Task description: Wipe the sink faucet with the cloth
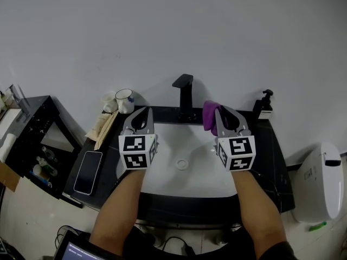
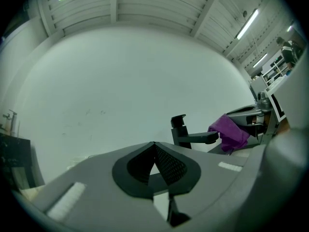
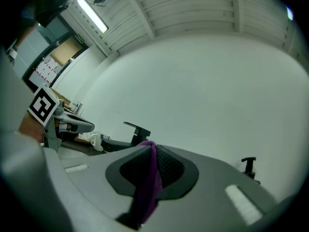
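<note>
A black faucet (image 1: pixel 184 95) stands at the back of the white sink (image 1: pixel 184 175). My right gripper (image 1: pixel 221 112) is shut on a purple cloth (image 1: pixel 210 115), held just right of the faucet and apart from it. In the right gripper view the cloth (image 3: pixel 147 185) hangs pinched between the jaws, with the faucet (image 3: pixel 133 133) to the left. My left gripper (image 1: pixel 142 113) hovers left of the faucet, shut with nothing in it. The left gripper view shows the faucet (image 2: pixel 186 133) and the cloth (image 2: pixel 229 132) off to the right.
A black countertop (image 1: pixel 271 156) surrounds the sink. A white mug (image 1: pixel 124 99) and wooden utensils (image 1: pixel 104 126) sit at the back left, a phone (image 1: pixel 88 172) lies on the left counter, a soap dispenser (image 1: pixel 265 104) stands at the back right. A toilet (image 1: pixel 320 180) is at the right.
</note>
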{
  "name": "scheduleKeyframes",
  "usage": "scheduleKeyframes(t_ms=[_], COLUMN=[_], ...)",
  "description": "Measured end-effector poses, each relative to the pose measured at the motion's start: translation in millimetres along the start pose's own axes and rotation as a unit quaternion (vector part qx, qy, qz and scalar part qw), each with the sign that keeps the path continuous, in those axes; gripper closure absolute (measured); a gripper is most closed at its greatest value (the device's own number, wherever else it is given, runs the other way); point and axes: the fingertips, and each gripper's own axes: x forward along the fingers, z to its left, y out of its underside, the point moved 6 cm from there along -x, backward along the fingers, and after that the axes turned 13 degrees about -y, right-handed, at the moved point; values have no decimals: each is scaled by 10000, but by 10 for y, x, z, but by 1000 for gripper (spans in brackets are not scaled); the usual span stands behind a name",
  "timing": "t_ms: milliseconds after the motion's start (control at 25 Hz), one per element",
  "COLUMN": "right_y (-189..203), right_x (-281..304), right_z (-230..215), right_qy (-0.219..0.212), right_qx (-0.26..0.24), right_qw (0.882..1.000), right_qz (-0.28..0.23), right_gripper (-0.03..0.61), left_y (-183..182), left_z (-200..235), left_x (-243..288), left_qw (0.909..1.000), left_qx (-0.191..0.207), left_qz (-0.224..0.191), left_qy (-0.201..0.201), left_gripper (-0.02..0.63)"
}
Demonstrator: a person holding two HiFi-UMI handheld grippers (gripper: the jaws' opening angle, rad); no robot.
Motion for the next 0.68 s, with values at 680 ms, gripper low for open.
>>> scheduleKeyframes(t_ms=[680], right_y=[-12], right_x=[-32], right_z=[6], right_qy=[-38], right_qx=[56], right_qw=[9996], right_qz=[-274], right_gripper=[541], left_y=[14], left_z=[-62], left_x=[9], left_qw=[9996], left_qx=[267], left_qz=[-48], left_qy=[72], left_gripper=[597])
